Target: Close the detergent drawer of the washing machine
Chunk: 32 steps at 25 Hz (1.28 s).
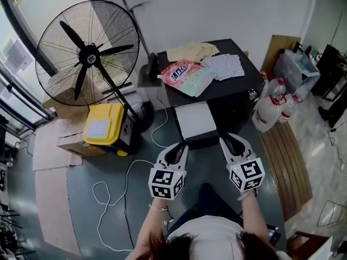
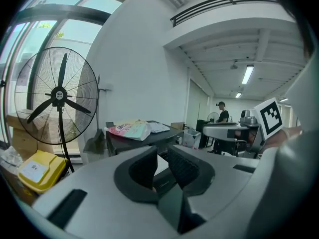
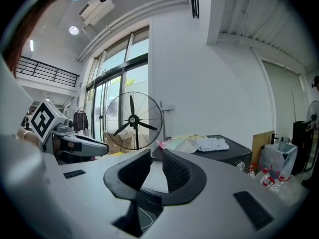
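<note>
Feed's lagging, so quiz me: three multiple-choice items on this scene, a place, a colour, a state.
1. Where does the pink bag lie? A on the floor; B on the black machine; C on a chair.
2. The box beside the fan is: A yellow; B red; C blue.
3. The left tongs and right tongs are: A open, empty; B shut; C holding a cloth.
Answers: B, it rests on the dark top; A, its lid is yellow; A, both gripper views show gaps between the jaws.
</note>
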Each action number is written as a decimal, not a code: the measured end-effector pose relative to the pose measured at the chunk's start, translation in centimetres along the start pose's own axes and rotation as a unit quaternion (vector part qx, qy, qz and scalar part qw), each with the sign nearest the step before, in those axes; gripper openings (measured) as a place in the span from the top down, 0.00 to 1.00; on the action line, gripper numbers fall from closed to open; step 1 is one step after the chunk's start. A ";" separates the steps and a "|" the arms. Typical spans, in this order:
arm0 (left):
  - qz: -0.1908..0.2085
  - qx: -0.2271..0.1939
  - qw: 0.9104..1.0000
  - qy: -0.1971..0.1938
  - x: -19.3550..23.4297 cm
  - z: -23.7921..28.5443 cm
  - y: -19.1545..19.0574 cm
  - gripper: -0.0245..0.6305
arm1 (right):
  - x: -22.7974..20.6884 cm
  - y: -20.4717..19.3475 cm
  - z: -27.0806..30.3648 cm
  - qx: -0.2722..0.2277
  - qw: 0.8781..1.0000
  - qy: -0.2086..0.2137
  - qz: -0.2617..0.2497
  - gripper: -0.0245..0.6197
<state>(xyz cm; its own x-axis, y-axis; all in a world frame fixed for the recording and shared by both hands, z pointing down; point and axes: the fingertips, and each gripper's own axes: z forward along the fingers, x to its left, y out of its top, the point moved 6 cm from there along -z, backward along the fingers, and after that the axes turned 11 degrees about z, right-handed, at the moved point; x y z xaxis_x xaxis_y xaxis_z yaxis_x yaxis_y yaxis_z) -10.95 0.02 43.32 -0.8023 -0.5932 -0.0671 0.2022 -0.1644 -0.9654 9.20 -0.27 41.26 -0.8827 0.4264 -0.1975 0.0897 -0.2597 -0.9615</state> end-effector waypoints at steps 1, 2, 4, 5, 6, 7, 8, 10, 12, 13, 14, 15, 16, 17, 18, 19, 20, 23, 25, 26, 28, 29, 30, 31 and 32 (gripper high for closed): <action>-0.002 0.004 1.000 0.001 0.2 0.3 -0.3 0.84 | -0.4 -0.2 0.3 0.004 1.000 0.001 0.001 0.81; -0.003 0.007 1.000 0.003 0.4 0.5 -0.7 0.84 | -0.8 -0.4 0.7 0.009 1.000 0.002 0.003 0.80; -0.006 0.013 1.000 0.006 0.6 1.0 -1.2 0.82 | -1.5 -0.8 1.2 0.017 1.000 0.004 0.005 0.80; -0.009 0.015 1.000 0.008 0.8 1.3 -1.5 0.81 | -1.9 -1.0 1.5 0.020 1.000 0.005 0.006 0.79; -0.013 0.016 1.000 0.009 0.9 1.5 -1.8 0.81 | -2.2 -1.2 1.7 0.024 1.000 0.006 0.007 0.78; -0.016 0.018 1.000 0.011 1.0 1.7 -2.2 0.81 | -2.5 -1.4 2.0 0.028 1.000 0.007 0.007 0.78; -0.020 0.019 1.000 0.013 1.2 1.9 -2.5 0.81 | -2.8 -1.6 2.2 0.031 0.999 0.009 0.007 0.77; -0.027 0.024 0.999 0.017 1.5 2.3 -3.2 0.79 | -3.4 -2.1 2.7 0.040 0.999 0.013 0.007 0.76; -0.031 0.032 0.999 0.021 1.7 2.7 -4.0 0.78 | -4.1 -2.7 3.2 0.050 0.999 0.015 0.009 0.75; -0.032 0.037 0.999 0.022 1.7 2.9 -4.4 0.77 | -4.5 -3.0 3.4 0.054 0.998 0.015 0.011 0.75; -0.033 0.042 0.998 0.024 1.8 3.1 -4.9 0.77 | -4.9 -3.4 3.6 0.060 0.998 0.015 0.013 0.74; -0.034 0.046 0.998 0.025 1.9 3.3 -5.4 0.76 | -5.2 -3.7 3.8 0.066 0.998 0.015 0.015 0.74; -0.036 0.051 0.998 0.026 2.0 3.4 -5.8 0.76 | -5.4 -4.1 3.9 0.072 0.997 0.015 0.016 0.73; -0.039 0.054 0.997 0.028 2.0 3.5 -6.2 0.76 | -5.7 -4.4 4.1 0.078 0.997 0.015 0.017 0.73; -0.042 0.057 0.997 0.030 2.1 3.6 -6.6 0.75 | -6.0 -4.8 4.3 0.084 0.996 0.015 0.018 0.73; -0.045 0.060 0.997 0.031 2.1 3.8 -7.0 0.75 | -6.2 -5.2 4.4 0.090 0.996 0.015 0.018 0.73; -0.047 0.063 0.996 0.032 2.2 3.9 -7.4 0.75 | -6.5 -5.6 4.6 0.095 0.995 0.015 0.019 0.73; -0.052 0.075 0.995 0.032 2.3 4.6 -8.7 0.75 | -7.2 -6.9 5.3 0.114 0.993 0.016 0.022 0.73; -0.055 0.083 0.994 0.033 2.4 5.0 -9.5 0.75 | -7.6 -7.7 5.7 0.128 0.991 0.016 0.021 0.73; -0.056 0.086 0.994 0.033 2.4 5.2 -9.9 0.75 | -7.8 -8.1 5.9 0.133 0.991 0.016 0.021 0.73; -0.061 0.090 0.994 0.033 2.6 5.5 -10.5 0.75 | -8.1 -8.7 6.2 0.143 0.989 0.015 0.024 0.73; -0.063 0.092 0.993 0.033 2.6 5.6 -10.8 0.74 | -8.3 -9.0 6.4 0.148 0.989 0.014 0.025 0.73; -0.065 0.094 0.993 0.031 2.7 5.8 -11.1 0.74 | -8.5 -9.3 6.5 0.153 0.988 0.014 0.026 0.73; -0.066 0.097 0.993 0.028 2.6 6.0 -11.4 0.74 | -8.7 -9.6 6.7 0.158 0.987 0.014 0.027 0.73; -0.067 0.100 0.992 0.026 2.6 6.3 -11.7 0.73 | -8.9 -9.8 6.8 0.162 0.986 0.014 0.027 0.73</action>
<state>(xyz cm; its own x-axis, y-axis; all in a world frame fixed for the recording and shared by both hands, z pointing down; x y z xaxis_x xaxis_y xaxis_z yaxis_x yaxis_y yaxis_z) -11.92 -4.54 56.04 -0.8560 -0.5153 0.0408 0.1956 -0.3959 -0.8972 13.04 -7.43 53.80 -0.8675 0.4261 -0.2566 -0.0198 -0.5450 -0.8382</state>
